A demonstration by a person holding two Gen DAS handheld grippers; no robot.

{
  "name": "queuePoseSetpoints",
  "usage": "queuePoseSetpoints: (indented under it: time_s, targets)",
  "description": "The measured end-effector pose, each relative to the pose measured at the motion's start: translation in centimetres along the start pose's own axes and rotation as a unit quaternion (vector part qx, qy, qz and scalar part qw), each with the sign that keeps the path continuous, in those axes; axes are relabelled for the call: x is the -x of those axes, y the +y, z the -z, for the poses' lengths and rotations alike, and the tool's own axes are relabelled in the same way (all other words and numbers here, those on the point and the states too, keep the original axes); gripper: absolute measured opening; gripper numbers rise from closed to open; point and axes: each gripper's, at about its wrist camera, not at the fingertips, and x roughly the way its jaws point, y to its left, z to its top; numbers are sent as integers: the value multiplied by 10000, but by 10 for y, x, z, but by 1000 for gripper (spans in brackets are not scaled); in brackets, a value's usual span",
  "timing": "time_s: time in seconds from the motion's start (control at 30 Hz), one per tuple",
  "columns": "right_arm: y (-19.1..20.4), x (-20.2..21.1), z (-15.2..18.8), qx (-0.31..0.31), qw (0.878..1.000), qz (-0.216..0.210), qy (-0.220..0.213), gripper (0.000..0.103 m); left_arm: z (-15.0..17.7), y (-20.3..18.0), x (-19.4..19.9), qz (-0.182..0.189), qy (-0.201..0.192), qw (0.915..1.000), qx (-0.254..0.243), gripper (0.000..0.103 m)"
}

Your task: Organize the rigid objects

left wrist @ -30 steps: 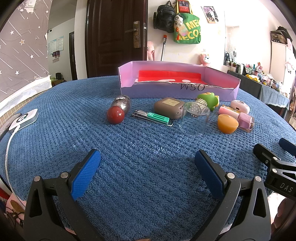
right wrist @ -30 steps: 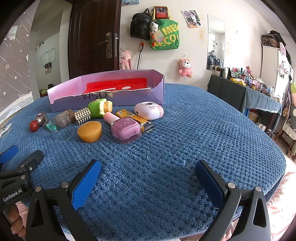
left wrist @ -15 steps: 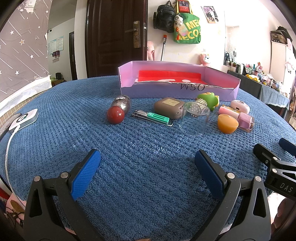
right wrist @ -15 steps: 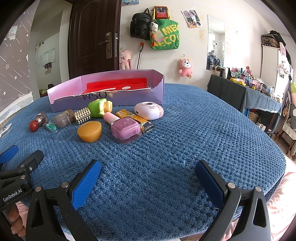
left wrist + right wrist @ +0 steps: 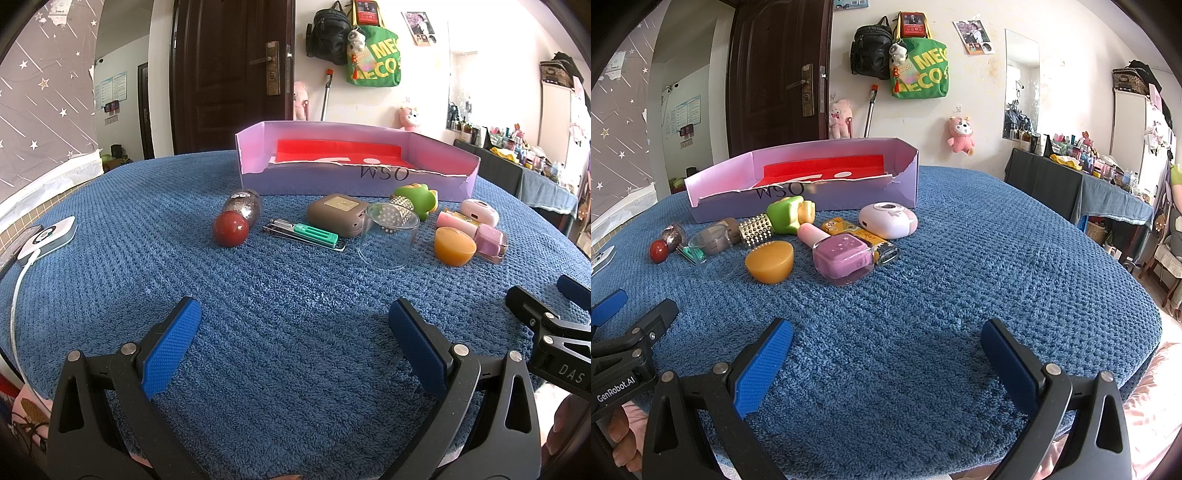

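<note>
Our left gripper [image 5: 293, 325] and right gripper [image 5: 886, 347] hang low over the blue cloth [image 5: 280, 314], fingers spread wide, holding nothing. Farther out we see a red ball [image 5: 231, 229], a clear cup [image 5: 388, 236] and an orange half-ball [image 5: 769, 261]. Behind them sits the purple box [image 5: 354, 181].

Small rigid items in a row before open lilac box [image 5: 354, 181], red ball [image 5: 231, 229], clear cup [image 5: 388, 236] on its side, orange half-dome [image 5: 453, 246]
</note>
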Motion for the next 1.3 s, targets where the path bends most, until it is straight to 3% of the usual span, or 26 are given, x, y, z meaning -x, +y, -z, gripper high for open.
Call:
queuePoseSetpoints:
  time_s: [0.73, 1.03, 1.3]
  targets:
    - [-8, -3, -15, -220, 9996, -119, 132, 103, -12, -1, 1, 2, 201, 9997, -157, 103]
    - [-14, -6, -55, -132, 9999, -55, -1, 103, -52, 9, 5, 235, 114, 9995, -199, 103]
    - [-9, -34, -73, 85, 9977, -401, 549, 103, -81, 38, -18, 290, 627, 9976, 93, 103]
